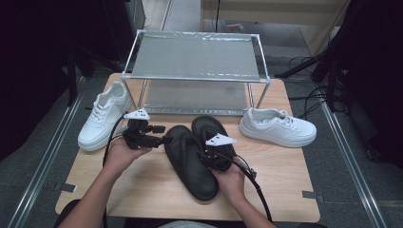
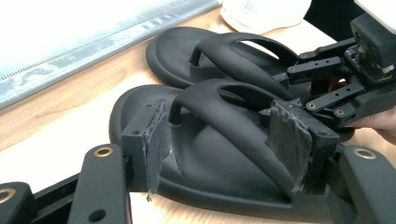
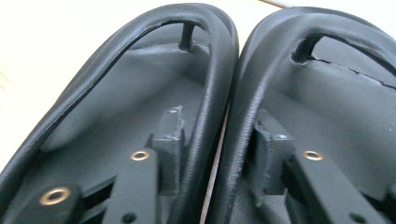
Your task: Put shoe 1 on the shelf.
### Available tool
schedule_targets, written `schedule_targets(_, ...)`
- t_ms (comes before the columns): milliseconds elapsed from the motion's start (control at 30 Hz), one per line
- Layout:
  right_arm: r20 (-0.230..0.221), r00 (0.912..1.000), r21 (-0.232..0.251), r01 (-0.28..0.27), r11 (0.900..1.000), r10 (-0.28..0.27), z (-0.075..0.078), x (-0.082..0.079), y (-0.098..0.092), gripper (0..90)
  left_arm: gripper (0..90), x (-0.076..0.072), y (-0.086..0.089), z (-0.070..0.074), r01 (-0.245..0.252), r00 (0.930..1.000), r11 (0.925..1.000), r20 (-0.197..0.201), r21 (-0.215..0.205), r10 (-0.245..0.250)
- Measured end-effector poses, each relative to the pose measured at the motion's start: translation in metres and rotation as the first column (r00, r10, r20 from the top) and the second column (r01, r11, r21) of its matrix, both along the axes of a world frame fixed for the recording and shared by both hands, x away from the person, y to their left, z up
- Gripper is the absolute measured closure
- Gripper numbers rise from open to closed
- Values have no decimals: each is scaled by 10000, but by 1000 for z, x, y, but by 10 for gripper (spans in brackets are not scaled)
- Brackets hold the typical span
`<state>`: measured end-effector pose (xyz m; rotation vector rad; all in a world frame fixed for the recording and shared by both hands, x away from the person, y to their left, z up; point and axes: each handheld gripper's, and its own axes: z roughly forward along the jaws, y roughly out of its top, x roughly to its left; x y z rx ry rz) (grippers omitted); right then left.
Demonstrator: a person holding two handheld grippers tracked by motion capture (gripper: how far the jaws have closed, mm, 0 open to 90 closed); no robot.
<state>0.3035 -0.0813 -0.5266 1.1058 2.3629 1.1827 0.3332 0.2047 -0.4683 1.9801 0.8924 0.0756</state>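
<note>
Two black flip-flops are lying side by side at table centre in the high view, the left flip-flop nearer the person and the right flip-flop at its one o'clock. The left gripper is reaching in from nine o'clock toward the strap of the left one; the right gripper is coming in from six o'clock across both heels. Nothing is sitting on the two-tier wire shoe rack at twelve o'clock, so shelving is judged not yet begun. One white sneaker is lying at ten o'clock, the other white sneaker at two o'clock. The wooden table is standing on grey floor in a dim room, cables trailing at three o'clock.

Left gripper view: jaws are standing wide open, their frayed pads either side of the strap and not pressing on it.

Right gripper view: jaws are standing about half open, one in each footbed, straddling the two touching inner rims. Whether the pads are pressing on them cannot be told. Pairing is judged under way; lifting and placing are remaining.
</note>
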Motion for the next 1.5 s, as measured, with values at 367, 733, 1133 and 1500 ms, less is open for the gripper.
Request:
schedule_targets(367, -388, 9985, 304, 388, 9988, -376, 2, 4, -7, 754, 379, 3, 3, -1, -83, 9999, 10000, -91, -2, 83)
schedule_targets(733, -323, 9990, 473, 335, 9983, -320, 16, 8, -12, 756, 378, 5, 1, -1, -151, 9999, 9998, -28, 147, 151)
schedule_targets(1133, -71, 9996, 199, 264, 9995, -263, 26, 36, -4, 756, 378, 3, 15, 2, -179, 9998, 9998, 23, 115, 179)
schedule_targets(1500, -3, 9961, 337, 885, 9955, -886, 33, 87, 10, 756, 381, 1, 20, 4, -408, 9990, 9992, 195, -16, 408)
